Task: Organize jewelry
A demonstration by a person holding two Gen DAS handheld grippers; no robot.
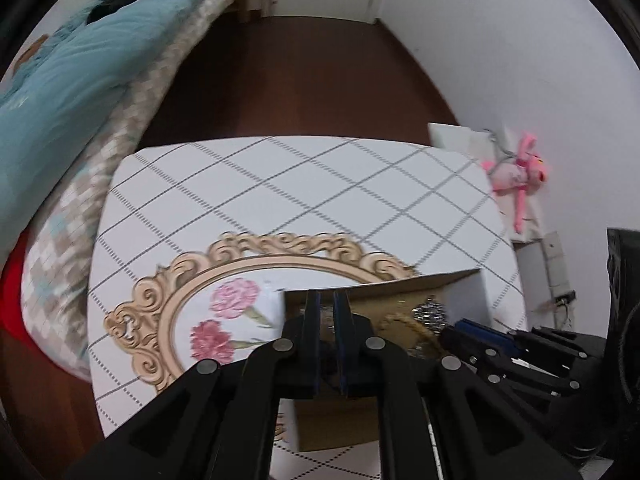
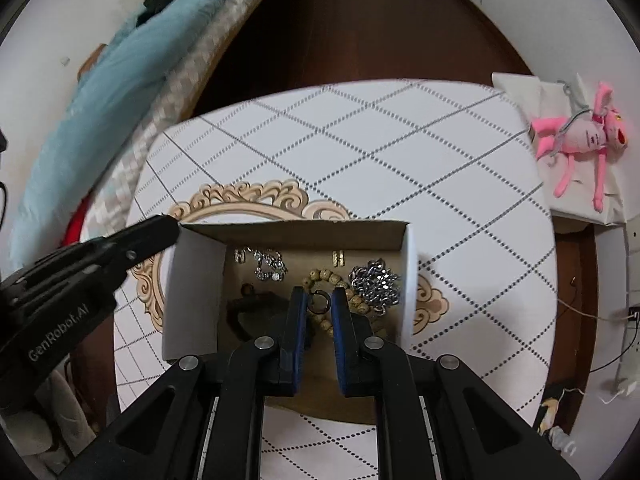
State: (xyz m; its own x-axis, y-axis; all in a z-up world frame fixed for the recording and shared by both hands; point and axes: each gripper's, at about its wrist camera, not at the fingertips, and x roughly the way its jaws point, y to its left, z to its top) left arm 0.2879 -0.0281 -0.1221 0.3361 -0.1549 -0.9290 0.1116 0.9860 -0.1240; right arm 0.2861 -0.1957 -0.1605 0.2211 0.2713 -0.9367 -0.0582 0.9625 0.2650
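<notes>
An open cardboard box [image 2: 408, 280] sits on the table and holds jewelry: a silver chain pile [image 2: 376, 284], a wooden bead bracelet [image 2: 324, 276], a crystal bracelet [image 2: 270, 266], small gold earrings [image 2: 338, 257] and a dark piece [image 2: 248, 312]. My right gripper [image 2: 319, 304] hovers inside the box, shut on a small dark ring [image 2: 319, 303] between its blue pads. My left gripper [image 1: 327, 304] is shut on the box's left wall [image 1: 320, 296]; it shows at the box's far left corner in the right wrist view [image 2: 160, 230].
The round table [image 2: 360, 152] has a white diamond-pattern cloth with a floral frame print. A bed with teal bedding [image 1: 60, 92] stands to the left. A pink plush toy [image 2: 580, 140] lies on a white box at the right. Cables trail at the right edge.
</notes>
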